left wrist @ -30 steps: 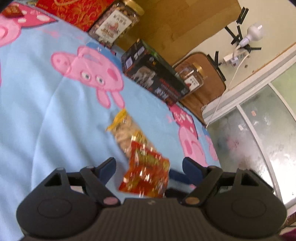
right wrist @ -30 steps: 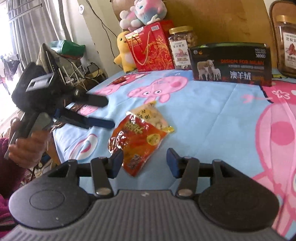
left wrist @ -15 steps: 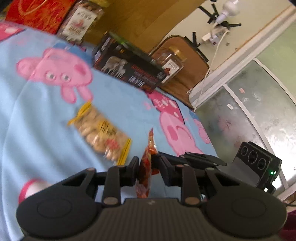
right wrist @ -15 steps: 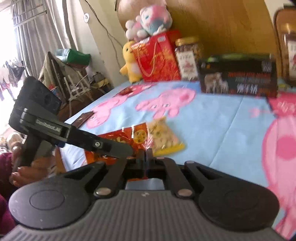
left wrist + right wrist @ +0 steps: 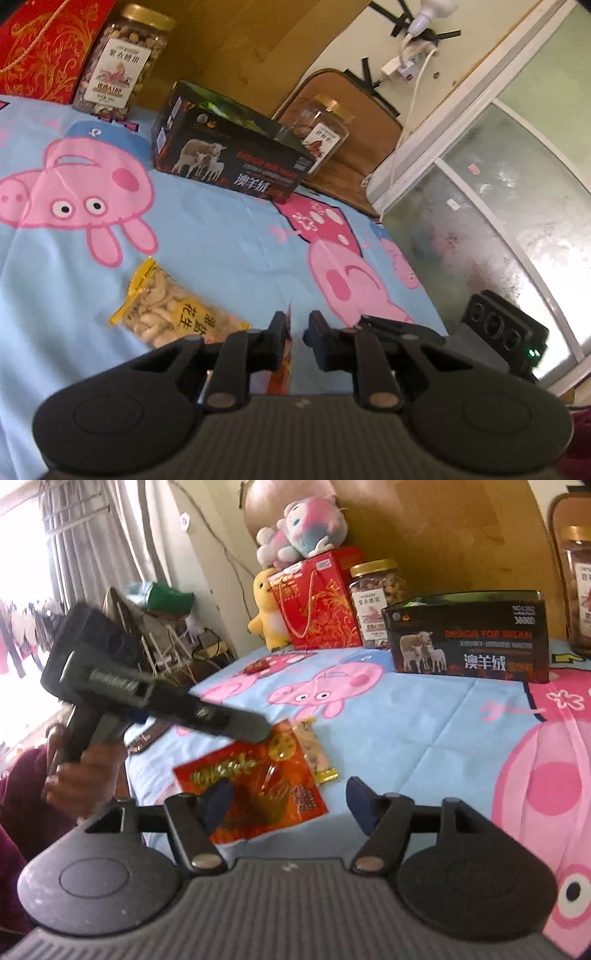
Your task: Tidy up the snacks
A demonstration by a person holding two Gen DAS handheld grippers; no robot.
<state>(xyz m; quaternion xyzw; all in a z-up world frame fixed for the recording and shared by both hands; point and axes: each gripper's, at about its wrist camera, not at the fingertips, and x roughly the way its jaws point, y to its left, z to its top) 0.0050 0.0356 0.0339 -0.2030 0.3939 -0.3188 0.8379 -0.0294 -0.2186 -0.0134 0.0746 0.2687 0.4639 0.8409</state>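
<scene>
Two snack packets on a light blue cartoon-pig sheet [image 5: 229, 251]. Red foil snack packet [image 5: 258, 786] pinched at its top edge by the left gripper [image 5: 295, 332], jaws shut tight on the foil; seen edge-on between the fingers in the left wrist view, broadside in the right wrist view, hanging below the black left fingers [image 5: 236, 725]. Whether the packet's lower edge touches the sheet: cannot tell. Clear packet of pale puffed snacks [image 5: 177, 317] with yellow ends, flat on the sheet, just beside and partly behind the red packet. Right gripper [image 5: 291, 805] close in front of the red packet, jaws opening wide, blue pads off the foil, the packet's lower part visible in the gap. Hand [image 5: 85, 775] wrapped round the left gripper's handle, dark red sleeve below. Farther back on the sheet: black box with sheep picture [image 5: 229, 158], lying lengthwise. Behind it, against the wooden headboard [image 5: 443, 528]: red gift bag [image 5: 317, 602], gold-lidded jar of nuts [image 5: 118, 62], second similar jar [image 5: 325, 125] farther right. Plush toy [image 5: 303, 528] on top of the gift bag, yellow plush duck [image 5: 269, 613] beside it.
</scene>
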